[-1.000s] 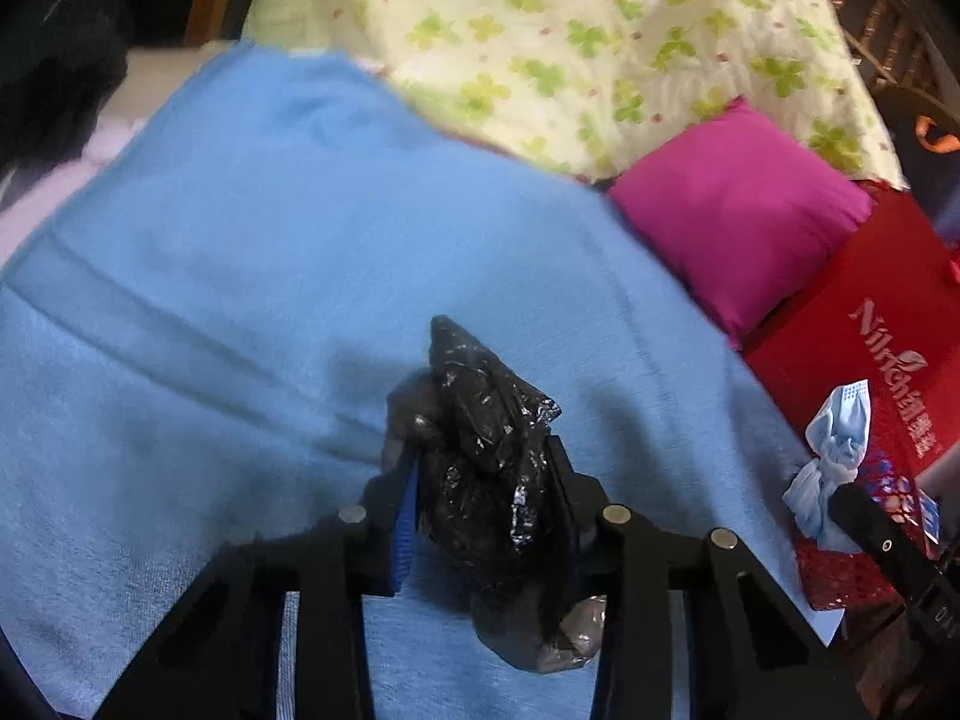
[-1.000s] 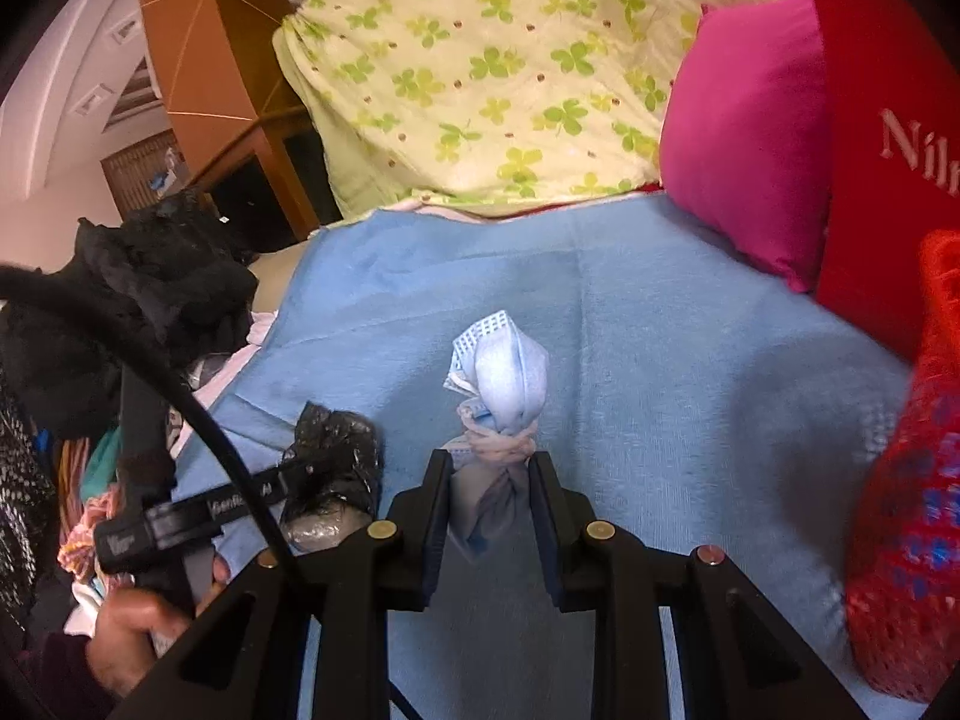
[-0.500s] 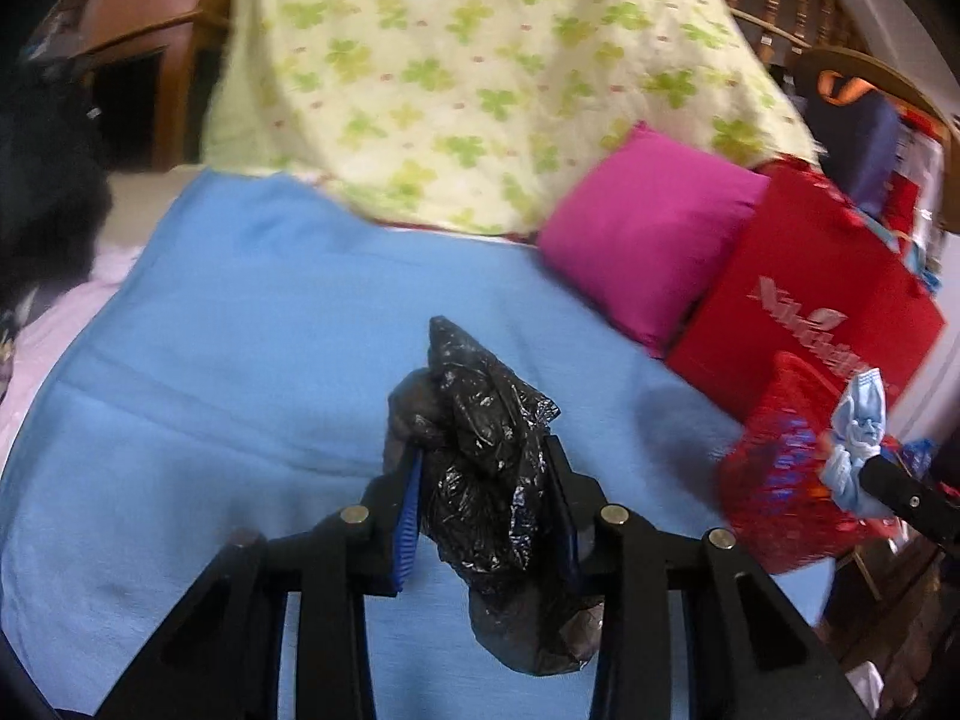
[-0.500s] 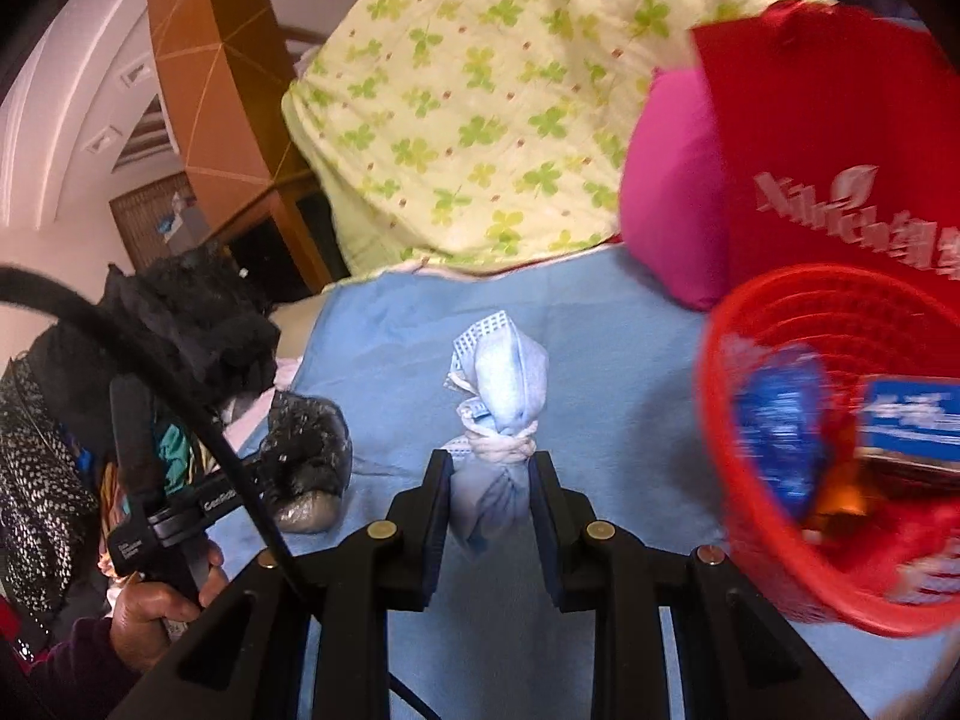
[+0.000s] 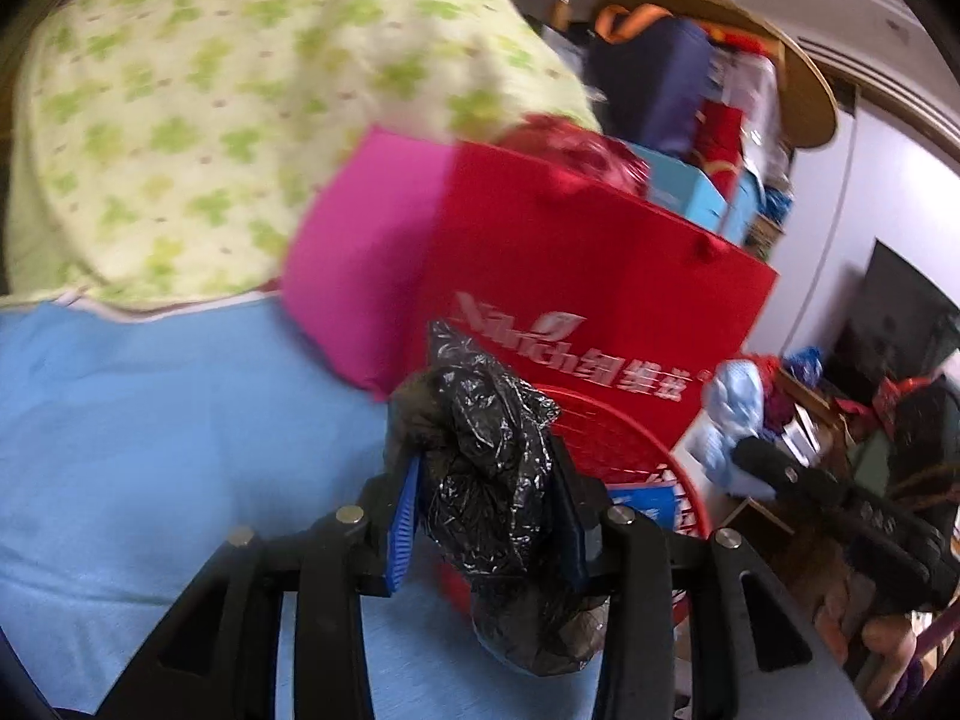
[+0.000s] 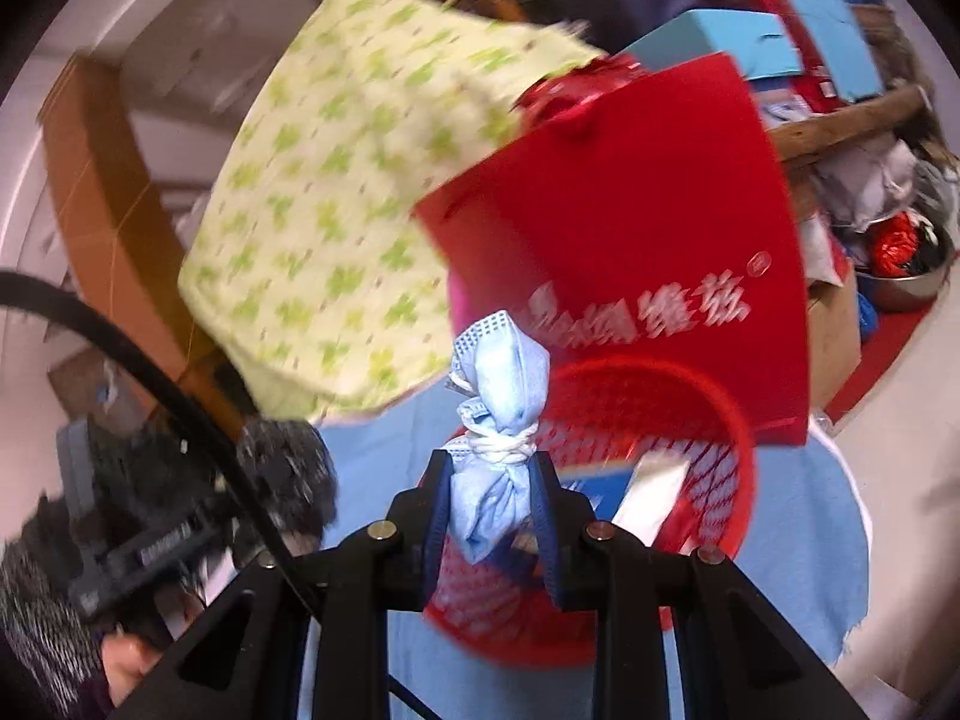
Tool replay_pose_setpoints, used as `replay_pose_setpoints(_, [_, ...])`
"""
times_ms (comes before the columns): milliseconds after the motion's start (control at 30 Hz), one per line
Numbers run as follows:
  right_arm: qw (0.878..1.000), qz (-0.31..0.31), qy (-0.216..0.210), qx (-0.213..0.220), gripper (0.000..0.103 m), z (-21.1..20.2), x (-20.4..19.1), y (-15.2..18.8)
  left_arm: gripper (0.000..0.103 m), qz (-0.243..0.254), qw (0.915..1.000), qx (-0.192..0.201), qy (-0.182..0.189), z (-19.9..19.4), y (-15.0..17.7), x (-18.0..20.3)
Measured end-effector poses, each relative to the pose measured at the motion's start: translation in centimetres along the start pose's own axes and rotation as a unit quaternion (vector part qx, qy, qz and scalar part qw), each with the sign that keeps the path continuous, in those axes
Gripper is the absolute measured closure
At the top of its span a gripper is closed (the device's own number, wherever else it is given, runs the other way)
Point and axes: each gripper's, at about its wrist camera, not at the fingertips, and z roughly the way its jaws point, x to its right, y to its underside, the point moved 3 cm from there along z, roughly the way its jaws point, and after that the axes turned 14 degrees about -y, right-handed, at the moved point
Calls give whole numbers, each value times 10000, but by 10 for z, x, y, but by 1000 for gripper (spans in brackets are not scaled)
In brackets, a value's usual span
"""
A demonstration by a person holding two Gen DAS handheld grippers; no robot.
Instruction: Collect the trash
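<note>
Both pickups done. Your left tongs [image 5: 489,504] clamp the black bag [image 5: 492,468], right tongs [image 6: 491,504] clamp the knotted mask [image 6: 501,384]; red basket [image 6: 729,420] at 1 o'clock. Drops remain.

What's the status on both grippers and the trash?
Left gripper shut on black plastic bag. Right gripper shut on knotted blue face mask. Red basket right ahead, nothing blocking.
</note>
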Motion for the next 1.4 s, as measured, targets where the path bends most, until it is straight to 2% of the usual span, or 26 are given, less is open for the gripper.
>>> replay_pose_setpoints(67, [9998,182,32,109,74,1,14,-13,54,95,9998,-102,152,10,-1,17])
replay_pose_setpoints(133, [9991,370,7,197,74,4,28,-22,28,203,9995,-188,127,22,-1,32])
replay_pose_setpoints(167, [9989,428,-2,213,74,8,34,-25,24,221,9995,-214,99,25,-1,38])
replay_pose_setpoints(267, [9973,710,-102,168,74,20,53,-27,23,191,9990,-414,42,37,2,39])
replay_pose_setpoints(333, [9955,908,-259,67,70,31,63,-26,23,125,9982,-581,39,39,9,33])
replay_pose_setpoints(367, [9947,978,-305,-4,61,35,66,-25,23,115,9981,-598,0,38,12,29])
replay_pose_setpoints(400, [9942,1034,-305,-56,42,39,69,-23,23,112,9982,-592,-71,35,15,24])
replay_pose_setpoints(433, [9936,1079,-334,-59,35,39,72,-21,23,119,9982,-571,-167,29,19,16])
replay_pose_setpoints(467, [9931,1101,-392,2,33,37,72,-20,23,135,9981,-560,-222,26,20,12])
replay_pose_setpoints(567, [9939,1015,-399,129,34,32,70,-20,23,315,9959,-466,-714,8,30,-11])
replay_pose_setpoints(667, [9942,939,-454,245,34,17,61,-19,23,630,9866,-275,-1482,-17,39,-34])
replay_pose_setpoints(767, [9967,624,-501,166,34,7,36,-13,22,775,9739,-124,-2130,-44,44,-52])
replay_pose_setpoints(833, [9974,416,-593,48,34,3,15,-7,21,866,9616,25,-2605,-66,45,-62])
replay_pose_setpoints(867, [9975,329,-625,0,34,3,5,-4,20,886,9582,74,-2720,-72,44,-65])
replay_pose_setpoints(933, [9976,91,-673,-126,34,1,-19,4,8,893,9484,217,-3036,-92,44,-74])
replay_pose_setpoints(967, [9976,7,-675,-162,34,1,-27,7,5,880,9456,244,-3122,-99,44,-77])
replay_pose_setpoints(1100, [9966,-350,-590,-458,34,3,-69,22,4,803,9273,430,-3630,-129,49,-93])
replay_pose_setpoints(1267, [9907,-860,-633,-848,33,12,-115,41,4,521,9281,276,-3677,-149,56,-111])
replay_pose_setpoints(1333, [9882,-1073,-660,-866,33,12,-134,47,4,342,9268,264,-3730,-159,59,-117])
replay_pose_setpoints(1400, [9874,-1259,-551,-780,27,8,-145,51,4,265,9262,243,-3752,-165,62,-117])
